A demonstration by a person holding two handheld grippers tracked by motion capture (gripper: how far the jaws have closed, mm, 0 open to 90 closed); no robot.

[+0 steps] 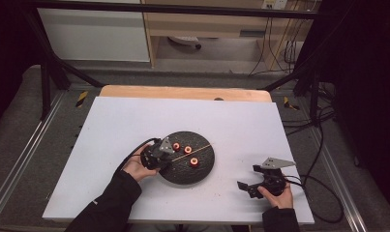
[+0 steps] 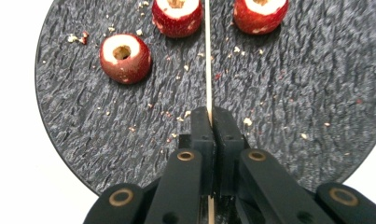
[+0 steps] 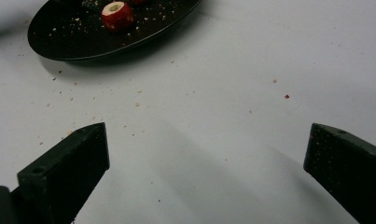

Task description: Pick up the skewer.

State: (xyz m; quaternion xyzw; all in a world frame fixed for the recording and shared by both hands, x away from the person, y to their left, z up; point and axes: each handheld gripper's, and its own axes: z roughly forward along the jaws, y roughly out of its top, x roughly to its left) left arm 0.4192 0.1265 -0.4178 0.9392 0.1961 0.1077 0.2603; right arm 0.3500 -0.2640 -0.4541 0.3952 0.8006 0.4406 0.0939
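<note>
Skewer (image 2: 208, 56), a thin wooden stick, lies across a round dark slate plate (image 2: 293, 93) on the white desk (image 1: 134, 121), its near end clamped between the closed jaws of the left tool (image 2: 209, 114). Three cored red fruit pieces sit on the plate: one (image 2: 125, 57) left of the stick, one (image 2: 177, 16) just beside it, one (image 2: 260, 14) to its right. The right tool (image 3: 206, 158) rests on the desk near the plate, jaws spread wide with nothing between them.
</note>
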